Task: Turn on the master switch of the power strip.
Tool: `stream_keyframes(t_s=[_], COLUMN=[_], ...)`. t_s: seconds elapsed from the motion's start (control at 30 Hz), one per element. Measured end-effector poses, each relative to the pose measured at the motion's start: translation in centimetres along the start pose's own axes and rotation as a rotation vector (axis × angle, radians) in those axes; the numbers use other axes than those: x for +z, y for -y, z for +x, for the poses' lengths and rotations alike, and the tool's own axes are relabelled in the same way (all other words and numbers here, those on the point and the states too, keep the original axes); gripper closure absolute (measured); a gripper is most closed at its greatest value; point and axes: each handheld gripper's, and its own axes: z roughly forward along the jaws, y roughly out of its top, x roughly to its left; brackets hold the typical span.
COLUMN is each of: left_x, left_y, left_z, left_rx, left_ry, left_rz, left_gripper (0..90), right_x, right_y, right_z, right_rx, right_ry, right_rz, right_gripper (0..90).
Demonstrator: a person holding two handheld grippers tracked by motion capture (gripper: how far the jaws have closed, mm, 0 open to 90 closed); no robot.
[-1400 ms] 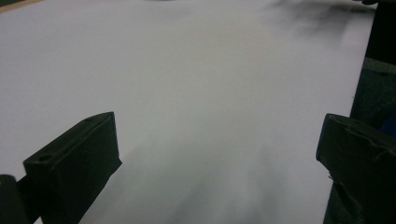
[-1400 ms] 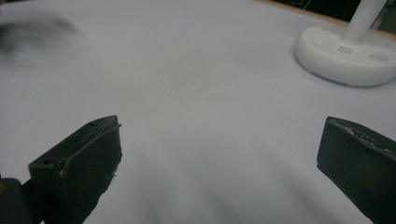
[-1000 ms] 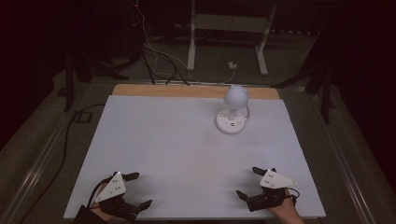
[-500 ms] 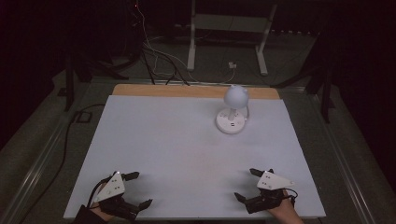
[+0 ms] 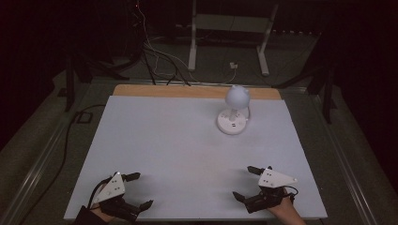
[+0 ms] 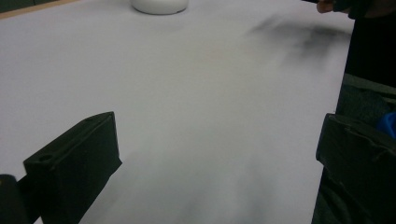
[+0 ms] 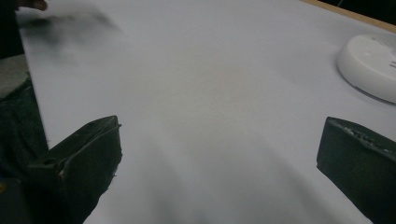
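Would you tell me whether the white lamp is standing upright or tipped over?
Upright: the lamp rests flat on its round base, globe head above it, near the table's far edge.

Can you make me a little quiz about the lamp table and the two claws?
1. True or false: the right claw is squeezing the white lamp.
2. Which claw is nearer the lamp? A) the left claw B) the right claw
3. Fill in: the lamp stands on the white ____.

Key:
1. False. Both claws are open and hold nothing, far from the lamp.
2. B
3. table
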Motion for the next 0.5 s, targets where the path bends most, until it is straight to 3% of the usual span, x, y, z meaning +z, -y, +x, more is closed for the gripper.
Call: stream_keyframes(t_s=[0.5], left_x=[0.0], left_y=[0.0], left_z=[0.1], left_rx=[-0.008], left_ry=[0.006], left_rz=[-0.01], left_gripper=[0.0], right_x=[-0.5], right_y=[-2.1], right_z=[-0.3], right_rx=[0.007], right_ry=[-0.005], right_rz=[-0.036], right_gripper=[0.0])
